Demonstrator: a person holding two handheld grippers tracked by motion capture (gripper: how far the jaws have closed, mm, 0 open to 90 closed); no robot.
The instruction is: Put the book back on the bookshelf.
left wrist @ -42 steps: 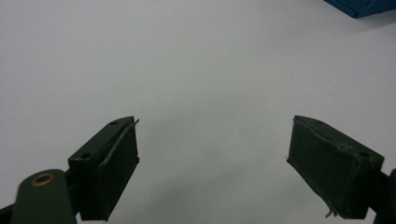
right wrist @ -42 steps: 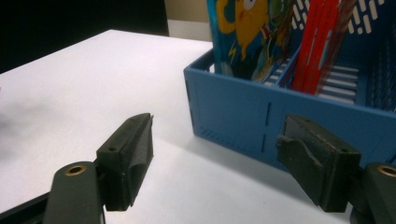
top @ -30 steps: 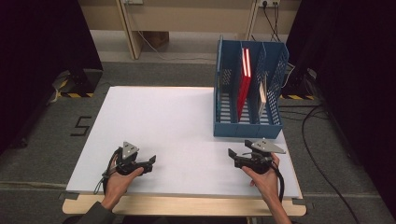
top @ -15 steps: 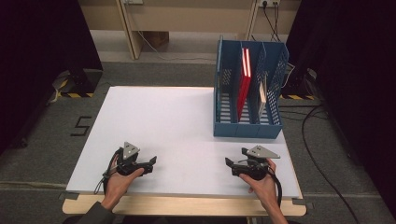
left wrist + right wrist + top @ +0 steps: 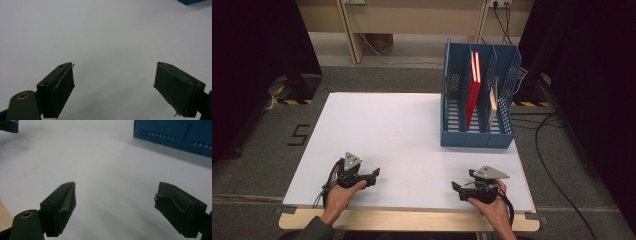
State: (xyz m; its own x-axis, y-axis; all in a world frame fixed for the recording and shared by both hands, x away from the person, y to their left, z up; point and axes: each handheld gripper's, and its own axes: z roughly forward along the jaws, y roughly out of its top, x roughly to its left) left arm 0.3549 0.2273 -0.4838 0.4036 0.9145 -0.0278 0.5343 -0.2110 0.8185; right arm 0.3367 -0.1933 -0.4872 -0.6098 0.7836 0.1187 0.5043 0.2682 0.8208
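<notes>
**Two hand-held grippers rest open on a bare white bench**

A white rectangular bench (image 5: 412,140) on a wooden base stands on grey carpet, dark curtains to either side. At its near edge, the left gripper (image 5: 373,174) has its two black fingers (image 5: 58,91) spread wide apart, nothing between them but the white surface. It lies low over the bench in the person's left hand (image 5: 339,195), the grey three-cornered plate on top, a cable trailing back. The right gripper (image 5: 456,188) is likewise released, its black fingers (image 5: 61,207) parted over bare board, held in the right hand (image 5: 494,207) near the front right corner and pointing toward the left gripper. The two grippers are well apart. Beyond them, at the far right of the bench, stands a blue plastic slotted file rack (image 5: 477,137); a red flat folder (image 5: 473,90) stands upright in its middle compartment, a paler thin item (image 5: 493,102) in the compartment to its right. The rack's blue front wall (image 5: 175,135) shows ahead of the right gripper.
</notes>
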